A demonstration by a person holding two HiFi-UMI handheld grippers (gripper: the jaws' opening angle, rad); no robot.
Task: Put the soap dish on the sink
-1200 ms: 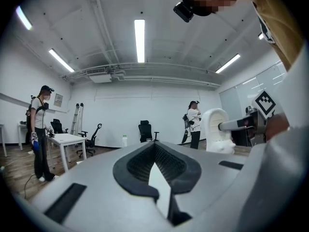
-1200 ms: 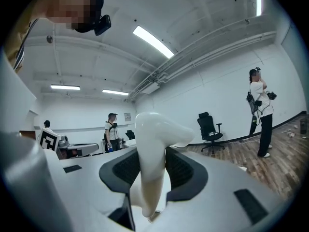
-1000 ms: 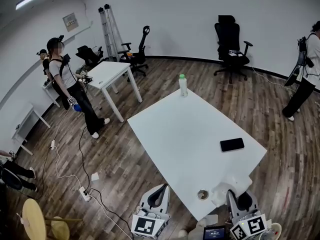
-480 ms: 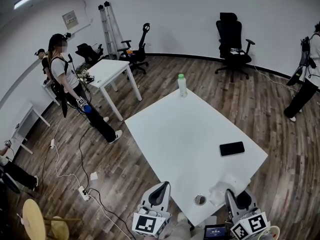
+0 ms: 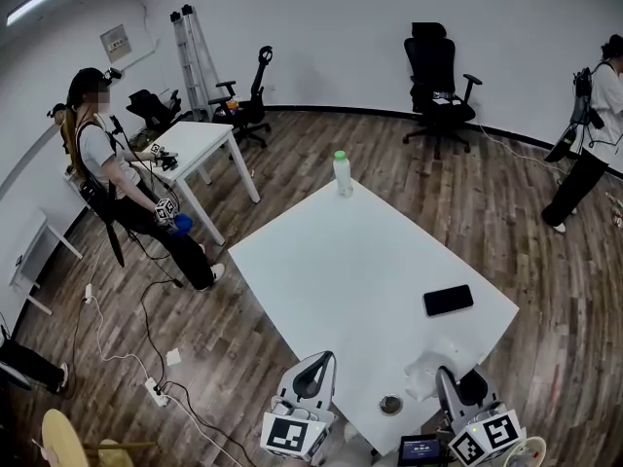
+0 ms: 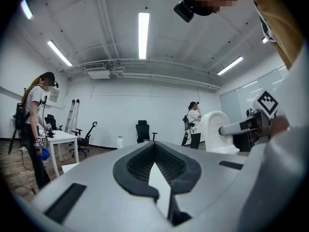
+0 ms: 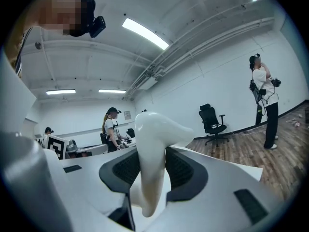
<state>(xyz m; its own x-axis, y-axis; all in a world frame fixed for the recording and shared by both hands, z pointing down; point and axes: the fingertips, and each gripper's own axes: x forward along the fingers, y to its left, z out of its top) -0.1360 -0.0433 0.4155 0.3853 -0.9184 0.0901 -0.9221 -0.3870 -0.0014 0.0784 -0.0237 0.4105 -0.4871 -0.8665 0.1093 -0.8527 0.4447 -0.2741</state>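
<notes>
The person [image 5: 109, 173] beside the small table [image 5: 200, 142] changes from an upright stance to a wide stride, and the bottle [image 5: 341, 175] and phone [image 5: 448, 300] shift lower in the head view.

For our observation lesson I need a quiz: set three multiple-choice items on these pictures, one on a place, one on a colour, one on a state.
1. Where is the black phone? A floor. B white table. C chair.
2. What colour is the cap of the bottle? A red. B green. C blue.
3. What is held in the fingers of the right gripper? A nothing. B the bottle. C the white soap dish.
Key: B, it lies on the tabletop; B, the cap is green; C, the fingers clamp the dish.
</notes>
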